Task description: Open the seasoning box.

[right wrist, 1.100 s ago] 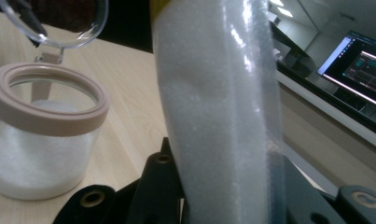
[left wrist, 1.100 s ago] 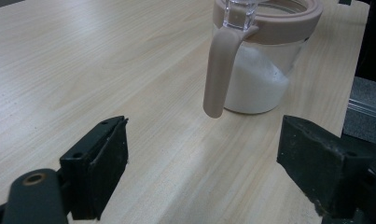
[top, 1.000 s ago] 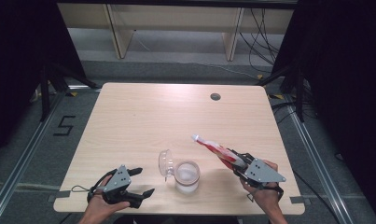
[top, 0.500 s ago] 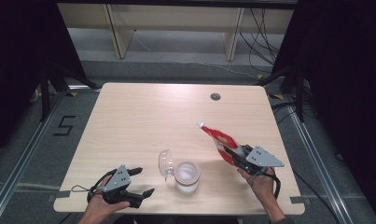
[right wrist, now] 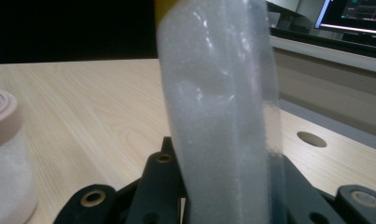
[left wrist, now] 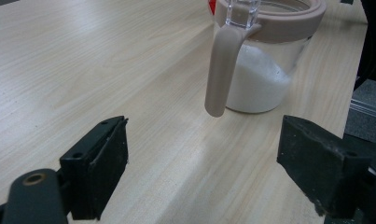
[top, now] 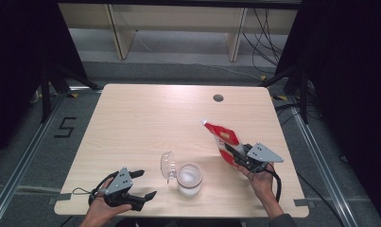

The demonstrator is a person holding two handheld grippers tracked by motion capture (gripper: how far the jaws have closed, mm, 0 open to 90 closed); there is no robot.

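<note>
The bag point(top: 223, 140) of white grains is pinched in my right gripper point(top: 237, 154). It is off the table point(top: 131, 123), on the right side. Its long way slants up and away from me, top end toward the middle of the table. The open jar point(top: 189, 178) sits to the left of the bag, near it, not touching. My right hand is the closer one for that job. My left gripper point(top: 142, 184) rests near the front edge, jaws wide with nothing in them, pointing at the jar.

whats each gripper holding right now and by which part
The right gripper clamps the red-and-white bag at its lower end; the left gripper is open, holding nothing.
</note>
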